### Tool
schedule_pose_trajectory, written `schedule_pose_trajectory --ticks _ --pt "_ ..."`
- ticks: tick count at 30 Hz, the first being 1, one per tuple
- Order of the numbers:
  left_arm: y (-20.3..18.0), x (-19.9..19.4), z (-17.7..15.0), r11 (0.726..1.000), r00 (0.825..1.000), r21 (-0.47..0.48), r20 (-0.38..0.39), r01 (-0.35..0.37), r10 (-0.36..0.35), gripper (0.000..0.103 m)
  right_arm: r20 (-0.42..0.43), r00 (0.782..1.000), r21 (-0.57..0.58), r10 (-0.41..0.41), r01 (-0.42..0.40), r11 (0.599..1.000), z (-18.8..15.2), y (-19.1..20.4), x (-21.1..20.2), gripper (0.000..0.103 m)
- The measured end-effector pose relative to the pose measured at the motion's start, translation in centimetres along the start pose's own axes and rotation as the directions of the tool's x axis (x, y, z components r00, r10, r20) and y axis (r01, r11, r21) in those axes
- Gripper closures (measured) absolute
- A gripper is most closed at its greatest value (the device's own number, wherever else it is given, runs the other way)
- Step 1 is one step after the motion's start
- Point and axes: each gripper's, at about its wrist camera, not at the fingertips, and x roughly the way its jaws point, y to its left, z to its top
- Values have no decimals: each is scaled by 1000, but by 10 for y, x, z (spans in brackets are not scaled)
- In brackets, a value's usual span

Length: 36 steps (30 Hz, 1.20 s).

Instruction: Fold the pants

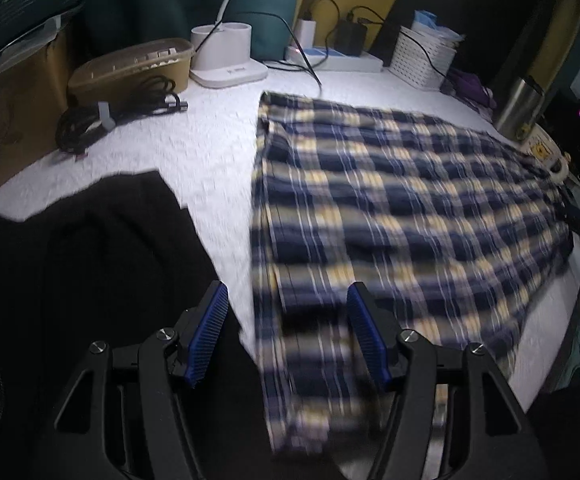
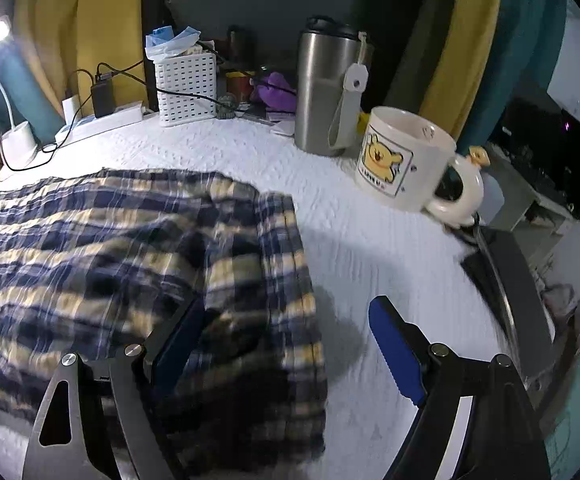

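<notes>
Two hand-held grippers, both wide open, at the pants' near edge.
Plaid pants (image 1: 389, 200) lie flat on the white counter (image 1: 202, 144); left hand-held gripper (image 1: 286, 340) straddles their edge, right hand-held gripper (image 2: 286, 344) likewise, neither clamping.

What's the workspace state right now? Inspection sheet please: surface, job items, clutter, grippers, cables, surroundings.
Surface: white textured cover, bare between items.
Job's things: plaid pants lying spread out, rumpled at the end seen in the right wrist view.
Clutter: black garment beside the pants; bear mug; steel tumbler; white basket; tan box; white lamp base.
Grippers: left gripper open over the pants' edge; right gripper open, one finger over the plaid.
Cables: black coiled cable; chargers plugged into the power strip.
Surroundings: yellow and teal curtains; dim lighting.
</notes>
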Motion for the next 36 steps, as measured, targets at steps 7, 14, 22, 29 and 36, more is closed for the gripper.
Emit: schedule_pose_trajectory --ticks 7,14,22,29,36 --pt "-10 -7 -23 999 1000 31 -14 10 -10 53 -2 1000 14 16 -16 1000 -16 3 -12 18" --pt "-12 -9 -35 999 1000 49 -3 -16 16 89 4 1000 17 25 -25 1000 -25 5 -23 18" --pt "-12 -27 -35 998 997 56 75 -41 37 98 2 999 22 33 -33 999 -33 6 -29 18" --pt "-18 -24 -37 998 998 46 43 -49 47 84 3 999 13 49 -49 999 -38 12 -34 18" --pt "-23 -25 -41 999 998 34 64 -13 11 68 10 998 15 55 -55 998 -40 14 -38 18"
